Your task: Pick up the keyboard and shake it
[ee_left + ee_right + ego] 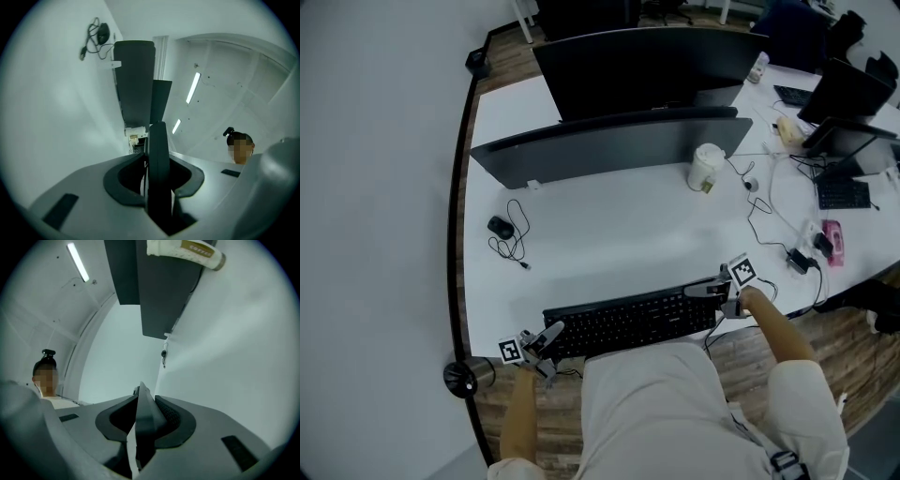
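A black keyboard [628, 323] lies along the front edge of the white desk [609, 244], its near edge partly hidden by the person's torso. My left gripper [546, 339] is at the keyboard's left end and my right gripper [705, 292] at its right end. In the left gripper view the keyboard [158, 140] runs edge-on between the jaws of the left gripper [155, 187], which are shut on it. The right gripper view shows the same: the keyboard's thin edge [142, 413] is clamped in the right gripper [140, 427].
Two dark monitors [609, 150] stand back to back across the desk. A paper cup [705, 167] is beside them, and a black mouse [500, 227] with coiled cable lies left. Cables and a pink item [832, 232] lie right. A dark cylinder [467, 375] sits off the desk's front left corner.
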